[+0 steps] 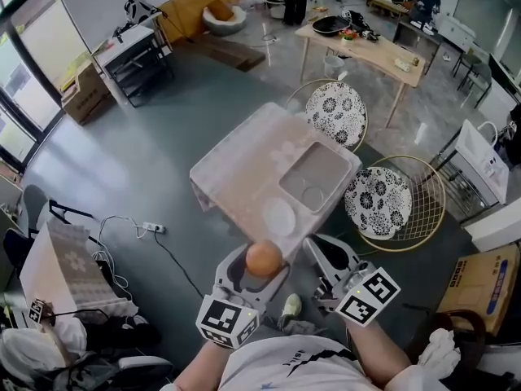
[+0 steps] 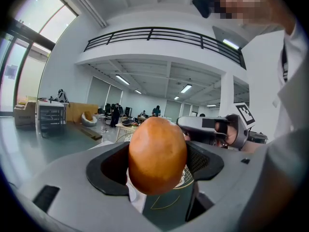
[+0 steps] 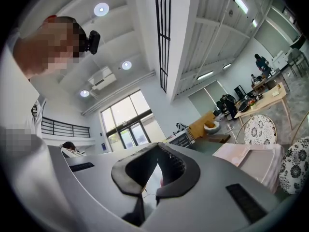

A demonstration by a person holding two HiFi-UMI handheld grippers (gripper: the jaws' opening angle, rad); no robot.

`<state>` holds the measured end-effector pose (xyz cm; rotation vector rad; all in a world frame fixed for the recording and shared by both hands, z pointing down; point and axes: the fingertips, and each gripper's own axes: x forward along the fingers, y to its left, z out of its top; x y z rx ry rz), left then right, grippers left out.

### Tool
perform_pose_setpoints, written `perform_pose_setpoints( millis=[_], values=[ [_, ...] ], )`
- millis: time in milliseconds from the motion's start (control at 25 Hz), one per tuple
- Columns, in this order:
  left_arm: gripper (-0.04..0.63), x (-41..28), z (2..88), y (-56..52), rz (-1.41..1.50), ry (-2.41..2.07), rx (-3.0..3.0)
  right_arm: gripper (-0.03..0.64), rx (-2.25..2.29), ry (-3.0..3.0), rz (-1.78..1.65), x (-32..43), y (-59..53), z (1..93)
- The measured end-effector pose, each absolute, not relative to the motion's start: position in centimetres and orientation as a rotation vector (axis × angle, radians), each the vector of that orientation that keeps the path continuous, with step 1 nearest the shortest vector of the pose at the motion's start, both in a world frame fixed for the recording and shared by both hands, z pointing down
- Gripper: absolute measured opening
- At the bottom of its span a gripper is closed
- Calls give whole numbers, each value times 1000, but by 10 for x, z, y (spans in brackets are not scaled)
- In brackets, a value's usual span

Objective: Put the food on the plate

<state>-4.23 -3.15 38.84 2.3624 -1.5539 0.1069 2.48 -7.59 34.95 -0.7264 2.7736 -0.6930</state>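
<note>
An orange-brown, egg-shaped piece of food (image 1: 264,259) (image 2: 157,154) sits between the jaws of my left gripper (image 1: 260,265) (image 2: 157,167), which is shut on it. It hangs in the air just short of the near edge of the small table (image 1: 236,165), which has a pinkish cloth on it. A white round plate (image 1: 279,217) lies on the table's near part, just beyond the food. My right gripper (image 1: 320,248) (image 3: 155,151) is beside the left one, at its right, shut with nothing in it. It points up toward the ceiling.
A grey tray (image 1: 319,172) holding a small round dish (image 1: 313,195) lies behind the plate. Two wire chairs with black-and-white cushions (image 1: 336,112) (image 1: 377,202) stand at the table's far and right sides. Cables and a power strip (image 1: 151,227) lie on the floor at left.
</note>
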Motion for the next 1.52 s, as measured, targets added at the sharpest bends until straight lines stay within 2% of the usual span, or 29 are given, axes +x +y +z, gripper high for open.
perform_pose_setpoints(
  millis=[400,800,1520],
  values=[
    [350,-45,424,-97,178,-1453,2387,12,-864,2727,-714,26,-131,376],
    [350,-68,472,-163,275,-1322,2444,12,-1024,2720,-719,-9,-189,415],
    [350,-62,663,-215,621,-1165,2460,12,-1201,2712,-812,-19,-244,555]
  ],
)
